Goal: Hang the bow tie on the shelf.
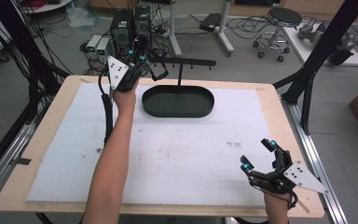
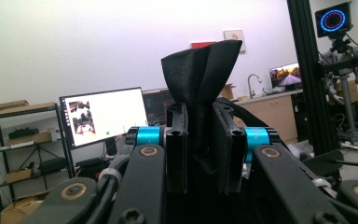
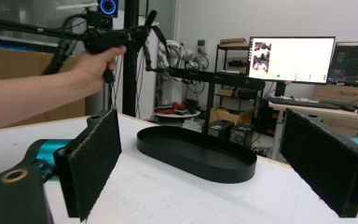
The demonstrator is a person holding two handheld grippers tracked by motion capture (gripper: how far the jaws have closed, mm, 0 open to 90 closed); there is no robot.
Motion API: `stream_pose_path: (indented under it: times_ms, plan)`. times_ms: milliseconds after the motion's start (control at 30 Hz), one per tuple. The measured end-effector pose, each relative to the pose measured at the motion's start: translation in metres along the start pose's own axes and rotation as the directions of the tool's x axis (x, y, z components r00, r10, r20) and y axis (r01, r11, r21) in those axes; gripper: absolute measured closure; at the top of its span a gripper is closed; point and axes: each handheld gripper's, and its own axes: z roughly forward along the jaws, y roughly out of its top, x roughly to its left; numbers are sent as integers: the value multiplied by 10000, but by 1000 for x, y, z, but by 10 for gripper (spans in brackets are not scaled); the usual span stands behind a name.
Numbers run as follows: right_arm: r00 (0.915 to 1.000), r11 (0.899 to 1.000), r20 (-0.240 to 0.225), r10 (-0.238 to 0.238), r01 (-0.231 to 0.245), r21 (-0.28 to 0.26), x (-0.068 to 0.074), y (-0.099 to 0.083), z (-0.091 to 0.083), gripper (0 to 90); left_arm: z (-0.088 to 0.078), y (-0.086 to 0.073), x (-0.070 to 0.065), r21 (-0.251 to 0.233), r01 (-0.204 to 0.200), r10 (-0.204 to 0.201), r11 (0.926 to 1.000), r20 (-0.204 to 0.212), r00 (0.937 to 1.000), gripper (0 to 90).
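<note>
Black cloth [image 2: 200, 70] sits clamped in the left hand-held gripper [image 1: 137, 58] beyond the table's far edge; right hand-held gripper [image 1: 259, 155] spread wide.

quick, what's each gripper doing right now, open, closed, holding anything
Left gripper: closed on a black strap, raised near the rack.
Right gripper: open, holding nothing, low over the table.

left gripper [image 1: 137, 58] raised by rack | right gripper [image 1: 258, 156] open | black tray [image 1: 178, 101]
</note>
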Motion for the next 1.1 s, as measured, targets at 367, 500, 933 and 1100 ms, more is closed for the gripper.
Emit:
stream_pose_path:
  times_ms: [367, 500, 933, 1100]
  plan:
    - [10000, 10000, -90, 30, -31, -59, 2, 0, 3, 116, 16, -28, 14, 463, 100, -88, 9989, -273, 9996, 765]
    - [9997, 10000, -224, 30, -29, 36, 6, 0, 6, 116, 21, -31, 17, 438, -43, 61, 9990, -415, 9991, 765]
    - [9988, 9998, -453, -189, 193, 87, 14, 0, 11, 116, 21, -46, 27, 1332, -204, 323, 9909, -877, 9956, 698]
    - [9988, 9999, -466, -162, 162, 3, 14, 1, 11, 116, 18, -46, 30, 1550, 380, -251, 9872, -847, 9961, 412]
